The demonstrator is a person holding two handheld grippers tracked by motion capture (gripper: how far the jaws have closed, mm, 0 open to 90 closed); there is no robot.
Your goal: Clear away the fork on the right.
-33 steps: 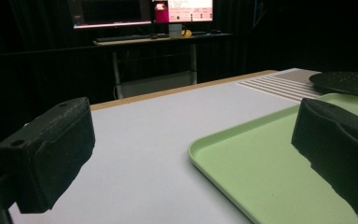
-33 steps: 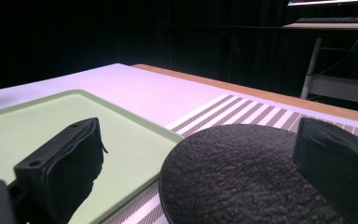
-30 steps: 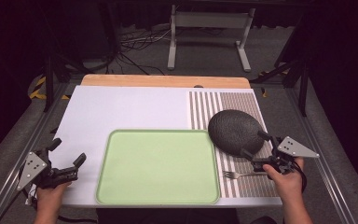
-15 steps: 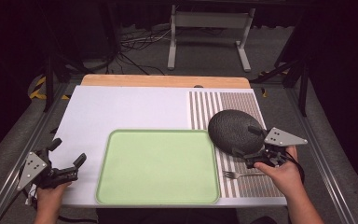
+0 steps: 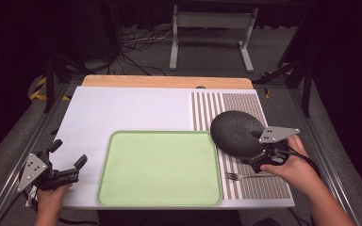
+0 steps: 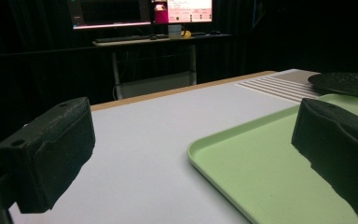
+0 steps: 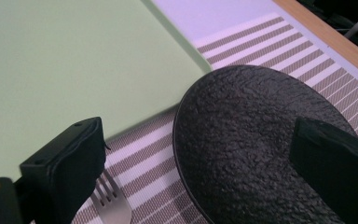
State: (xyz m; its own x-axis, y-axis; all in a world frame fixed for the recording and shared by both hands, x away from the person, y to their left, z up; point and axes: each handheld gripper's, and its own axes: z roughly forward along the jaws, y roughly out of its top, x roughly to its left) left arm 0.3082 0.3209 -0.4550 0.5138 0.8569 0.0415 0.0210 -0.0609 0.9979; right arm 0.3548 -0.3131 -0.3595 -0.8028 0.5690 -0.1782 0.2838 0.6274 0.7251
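Beside the green tray (image 5: 160, 168), at its near left corner — left tool (image 5: 68, 165), jaws spread wide, empty, low over the white worktop (image 5: 122, 110). Right of the tray's near edge, a fork (image 5: 247, 176) lies on the striped mat (image 5: 245, 106), tines toward the tray. Right tool (image 5: 258, 157) just beyond the fork, jaws wide apart and gripping nothing — one jaw over the fork's tines, the other over the near rim of the black plate (image 5: 234, 132). Plate sits on the mat at the tray's far right corner.
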